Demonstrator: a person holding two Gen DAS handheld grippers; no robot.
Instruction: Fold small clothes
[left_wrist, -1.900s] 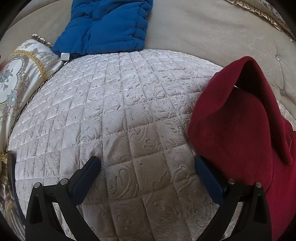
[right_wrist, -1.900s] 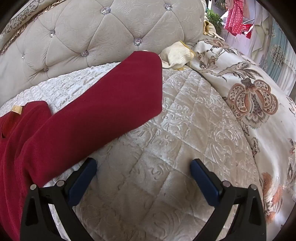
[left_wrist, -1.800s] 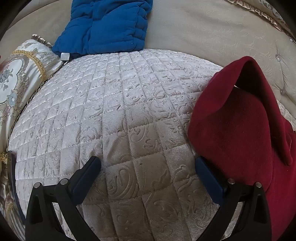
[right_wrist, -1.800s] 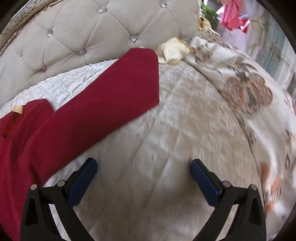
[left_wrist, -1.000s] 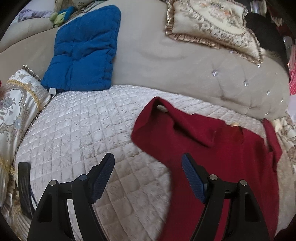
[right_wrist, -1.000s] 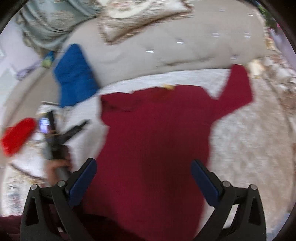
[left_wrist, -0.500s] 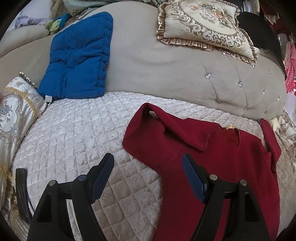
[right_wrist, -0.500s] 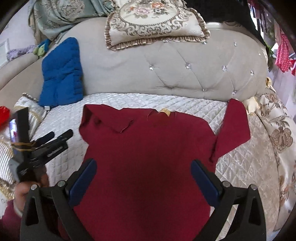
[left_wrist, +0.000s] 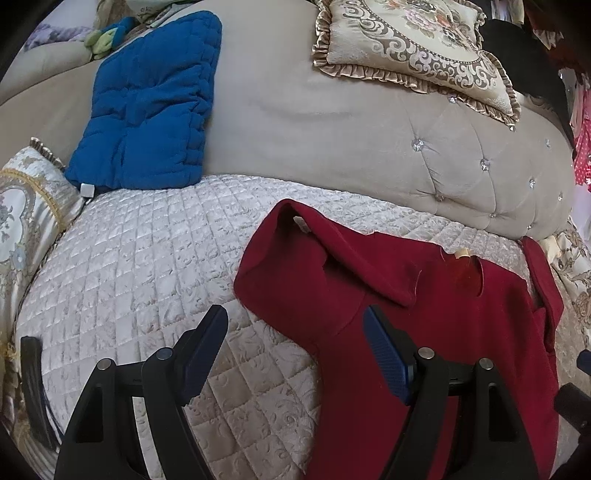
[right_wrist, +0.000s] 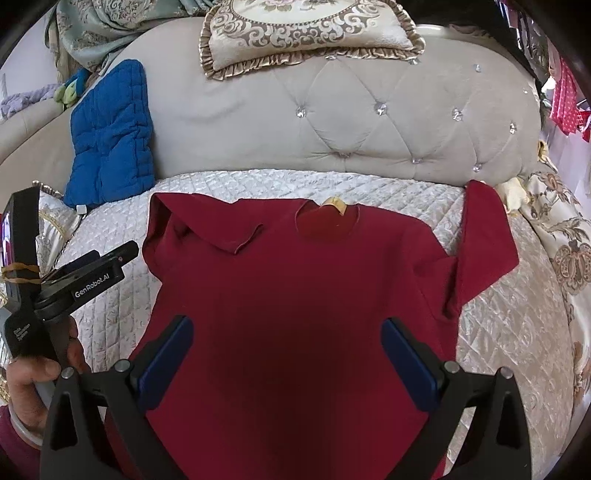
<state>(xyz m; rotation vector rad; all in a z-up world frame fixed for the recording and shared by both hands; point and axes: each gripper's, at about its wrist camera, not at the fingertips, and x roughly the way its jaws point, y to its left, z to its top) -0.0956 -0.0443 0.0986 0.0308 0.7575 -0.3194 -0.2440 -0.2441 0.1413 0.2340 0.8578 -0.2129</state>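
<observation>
White lettering on the side of the left gripper (right_wrist: 94, 273) reads "GenRobot.AI"; smaller print on its handle is too small to read. A red shirt (right_wrist: 295, 295) lies spread on the quilted bedspread (left_wrist: 140, 266) of the bed, its long axis running from the near edge toward the tufted headboard (right_wrist: 332, 122), with the collar at the far end and a small tan label (right_wrist: 334, 202) showing inside the neck. The left sleeve (right_wrist: 207, 229) is folded in over the chest; the right sleeve (right_wrist: 484, 236) sticks out to the right. A hand (right_wrist: 40, 365) grips the left gripper's handle at the near left of the shirt, the tool pointing toward the folded sleeve. Its jaws stand wide apart and hold nothing, one over bare quilt, the other over the shirt's left side. The right gripper (right_wrist: 284, 354) hovers over the shirt's lower middle, jaws likewise spread wide and empty. A blue cushion (left_wrist: 147, 103) leans against the headboard at the far left, and a frilled pillow (right_wrist: 306, 33) rests on top of it.
</observation>
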